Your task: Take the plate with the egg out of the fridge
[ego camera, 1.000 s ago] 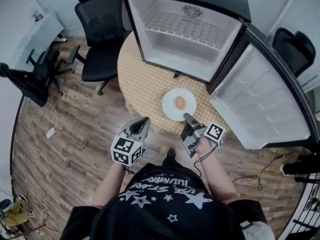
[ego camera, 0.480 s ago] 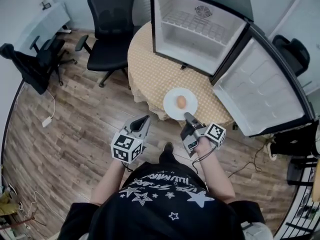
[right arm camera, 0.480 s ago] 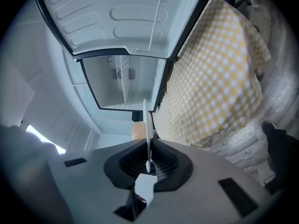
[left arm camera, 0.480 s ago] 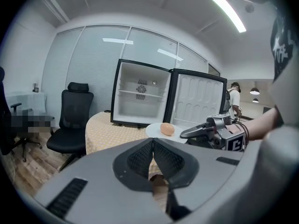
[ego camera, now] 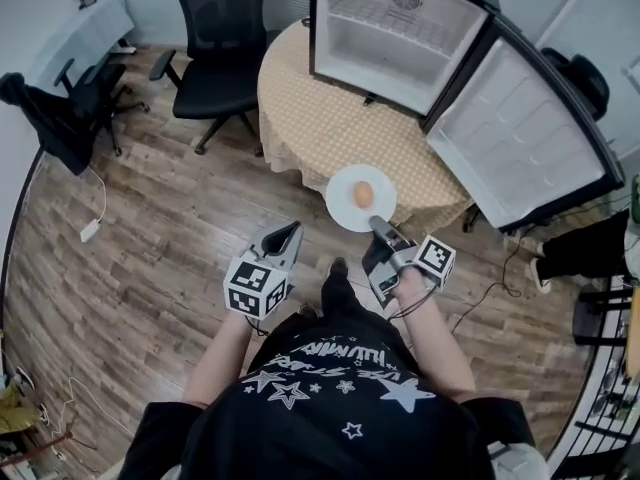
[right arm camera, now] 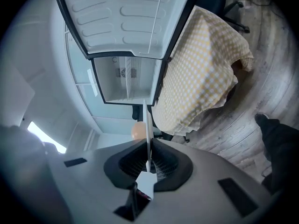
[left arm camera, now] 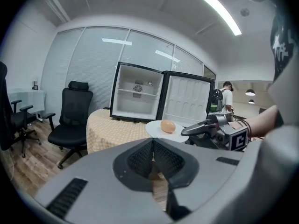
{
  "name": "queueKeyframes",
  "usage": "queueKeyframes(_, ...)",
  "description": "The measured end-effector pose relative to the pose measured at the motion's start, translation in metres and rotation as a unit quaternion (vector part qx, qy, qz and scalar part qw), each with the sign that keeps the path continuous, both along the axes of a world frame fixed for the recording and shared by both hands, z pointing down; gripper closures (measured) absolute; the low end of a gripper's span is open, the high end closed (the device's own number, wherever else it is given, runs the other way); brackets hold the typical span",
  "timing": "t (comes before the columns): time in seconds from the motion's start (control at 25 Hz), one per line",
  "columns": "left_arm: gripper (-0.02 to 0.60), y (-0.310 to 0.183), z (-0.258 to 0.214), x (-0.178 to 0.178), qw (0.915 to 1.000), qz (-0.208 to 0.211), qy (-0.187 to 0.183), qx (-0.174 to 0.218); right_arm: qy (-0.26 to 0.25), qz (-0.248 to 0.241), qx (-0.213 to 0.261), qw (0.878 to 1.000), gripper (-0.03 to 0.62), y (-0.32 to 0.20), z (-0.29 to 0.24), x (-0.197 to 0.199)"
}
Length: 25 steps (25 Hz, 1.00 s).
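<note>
Pinched at its near rim by the right gripper point(ego camera: 377, 225) and held level, likely so the egg point(ego camera: 363, 195) stays centred: the plate point(ego camera: 341, 204), above the table's point(ego camera: 320, 118) near edge, clear of the open fridge point(ego camera: 390, 38). Shut on nothing, idle alongside: the left gripper point(ego camera: 291, 231).

White round plate point(ego camera: 343, 206) w/ brown egg point(ego camera: 363, 195) centred; level, outside the open fridge point(ego camera: 395, 30).

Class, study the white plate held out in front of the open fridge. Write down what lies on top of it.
One brown egg lies on the plate, near its middle. The right gripper is shut on the near rim and covers that bit of it.
</note>
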State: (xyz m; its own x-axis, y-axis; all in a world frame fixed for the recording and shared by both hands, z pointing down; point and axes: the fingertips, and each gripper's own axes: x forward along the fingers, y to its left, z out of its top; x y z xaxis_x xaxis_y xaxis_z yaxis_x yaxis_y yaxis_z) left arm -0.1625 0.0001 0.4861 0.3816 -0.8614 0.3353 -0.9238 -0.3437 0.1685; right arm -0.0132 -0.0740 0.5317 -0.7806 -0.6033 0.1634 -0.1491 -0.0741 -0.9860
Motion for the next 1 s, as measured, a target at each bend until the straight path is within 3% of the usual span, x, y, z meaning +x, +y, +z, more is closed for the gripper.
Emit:
queueKeyframes(0.28, 0.574, 0.027, 0.012, 0.01, 0.9998, 0.006, 0.016, -0.007, 0.019, 0.002, -0.008, 1.0, 0.559, 0.032, 0.005, 0.015)
queueKeyframes(0.68, 0.574, 0.039, 0.001, 0.013, 0.999, -0.043, 0.007, 0.007, -0.004, -0.046, 0.013, 0.999, 0.559, 0.027, -0.011, 0.005)
queueKeyframes(1.0, 0.574, 0.059, -0.005, 0.057, 0.9978, -0.066, -0.001, 0.007, -0.016, -0.082, 0.014, 0.996, 0.559, 0.047, -0.011, 0.039)
